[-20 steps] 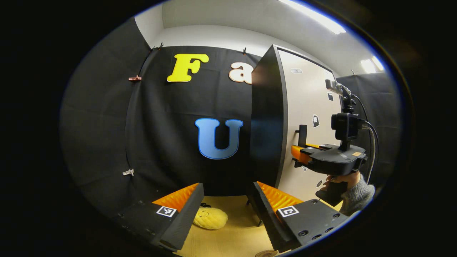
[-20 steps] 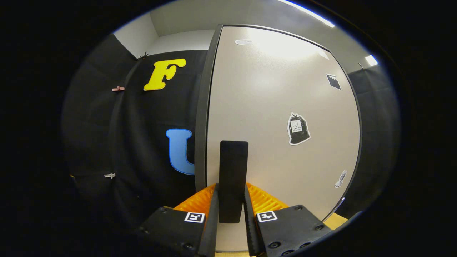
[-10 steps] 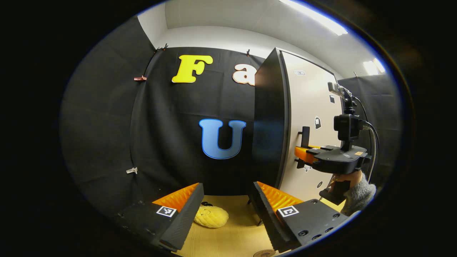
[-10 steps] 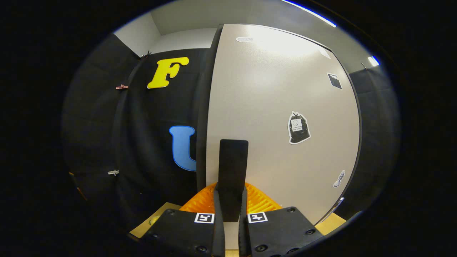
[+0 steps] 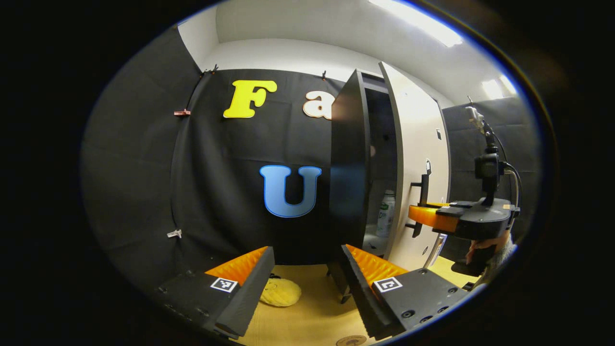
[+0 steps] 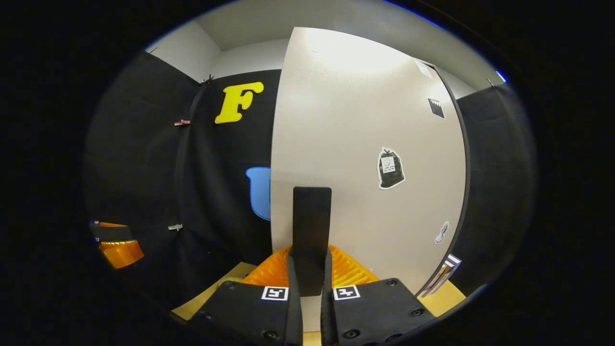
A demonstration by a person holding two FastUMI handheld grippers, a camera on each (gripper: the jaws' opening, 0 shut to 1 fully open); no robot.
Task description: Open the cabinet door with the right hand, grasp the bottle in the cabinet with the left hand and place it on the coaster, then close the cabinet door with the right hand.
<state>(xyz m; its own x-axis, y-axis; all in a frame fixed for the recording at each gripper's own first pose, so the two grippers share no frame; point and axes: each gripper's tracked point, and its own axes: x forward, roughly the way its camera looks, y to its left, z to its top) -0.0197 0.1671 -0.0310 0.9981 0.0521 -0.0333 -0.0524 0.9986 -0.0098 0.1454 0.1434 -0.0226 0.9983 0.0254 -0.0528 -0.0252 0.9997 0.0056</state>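
In the right gripper view my right gripper point(image 6: 311, 262) is shut on the black upright door handle point(image 6: 312, 226) of the beige cabinet door point(image 6: 365, 134). In the left gripper view the door point(image 5: 417, 158) stands partly open beside the black cabinet point(image 5: 347, 158). Through the gap a white bottle point(image 5: 386, 214) with a green label stands upright on the cabinet floor. The right gripper point(image 5: 419, 215) holds the handle point(image 5: 423, 192) there, with a hand point(image 5: 480, 245) below it. My left gripper point(image 5: 307, 283) is open and empty, low above the table, left of the cabinet. A round coaster point(image 5: 350, 340) peeks at the bottom edge.
A yellow plush toy point(image 5: 280, 292) lies on the wooden table point(image 5: 312, 317) between my left fingers, by the wall. Stickers point(image 6: 390, 168) dot the door front. The left gripper point(image 6: 115, 245) shows far left in the right gripper view.
The right gripper closed tight on the handle and pulled the door open. A gap now shows the cabinet's inside and the bottle. The left gripper stayed open, nearly still.
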